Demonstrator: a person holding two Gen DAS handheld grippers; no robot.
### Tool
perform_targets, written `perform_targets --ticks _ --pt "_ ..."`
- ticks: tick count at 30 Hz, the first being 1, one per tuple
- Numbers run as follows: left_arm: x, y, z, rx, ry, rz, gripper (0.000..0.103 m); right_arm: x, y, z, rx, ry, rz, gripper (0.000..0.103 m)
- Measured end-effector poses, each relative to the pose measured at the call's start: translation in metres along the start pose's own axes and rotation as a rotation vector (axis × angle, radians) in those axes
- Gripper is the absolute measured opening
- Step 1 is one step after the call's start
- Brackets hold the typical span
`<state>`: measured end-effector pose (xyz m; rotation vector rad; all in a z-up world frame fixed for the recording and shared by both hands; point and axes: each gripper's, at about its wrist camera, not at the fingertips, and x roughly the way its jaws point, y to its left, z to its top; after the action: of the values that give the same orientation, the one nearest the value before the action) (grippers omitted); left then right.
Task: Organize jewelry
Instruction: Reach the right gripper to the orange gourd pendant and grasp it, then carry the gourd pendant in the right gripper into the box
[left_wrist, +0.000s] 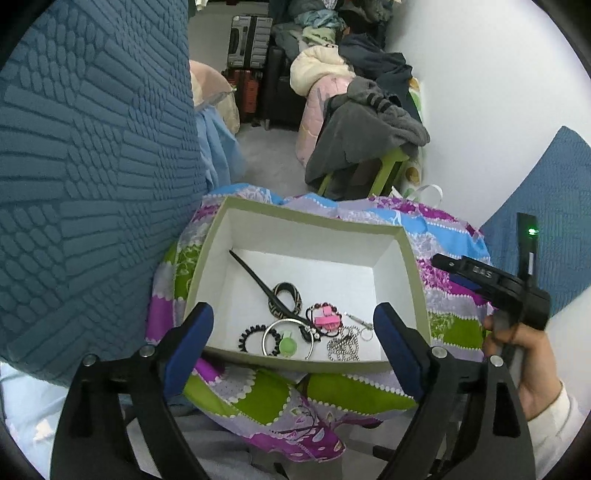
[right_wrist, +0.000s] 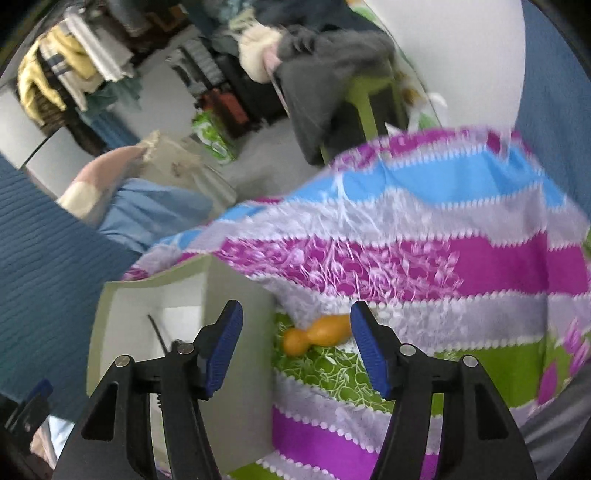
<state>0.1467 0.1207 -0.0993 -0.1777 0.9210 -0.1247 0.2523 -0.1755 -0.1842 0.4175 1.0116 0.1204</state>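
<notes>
An olive box (left_wrist: 406, 258) with a white inside sits on a patchwork cloth (left_wrist: 454, 328). It holds a black hair stick (left_wrist: 255, 277), a patterned ring (left_wrist: 290, 301), a silver bangle (left_wrist: 273, 332), a black beaded tie (left_wrist: 245, 338), a pink piece (left_wrist: 325, 317) and a ball chain (left_wrist: 343, 347). My left gripper (left_wrist: 293, 317) hangs open over the box's near rim, with nothing between its pads. My right gripper (right_wrist: 297, 314) is open and empty to the right of the box (right_wrist: 236, 369). Beyond its fingers, an orange gourd-shaped piece (right_wrist: 317, 334) lies on the cloth. That view is blurred.
A blue textured cushion (left_wrist: 92, 166) rises close on the box's left. Behind stand a green chair (left_wrist: 388, 170) draped with grey clothing, suitcases (left_wrist: 247, 40) and a white wall (left_wrist: 480, 110). A hand (left_wrist: 517, 354) in a white sleeve holds the right gripper's handle.
</notes>
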Motion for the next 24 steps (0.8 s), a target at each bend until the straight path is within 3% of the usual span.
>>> perform_targets --ticks 8,18,24 --pt "0.008 -0.001 -0.011 -0.001 0.029 0.009 0.095 0.04 -0.025 -0.011 0.187 0.08 0.0 0.057" --pt "0.005 0.005 -0.014 -0.016 0.029 0.009 0.096 0.06 -0.039 -0.014 0.283 0.109 -0.032 0.045" --pt "-0.003 0.008 -0.014 -0.025 0.007 0.002 0.096 0.061 -0.043 -0.009 0.26 0.106 -0.026 0.034"
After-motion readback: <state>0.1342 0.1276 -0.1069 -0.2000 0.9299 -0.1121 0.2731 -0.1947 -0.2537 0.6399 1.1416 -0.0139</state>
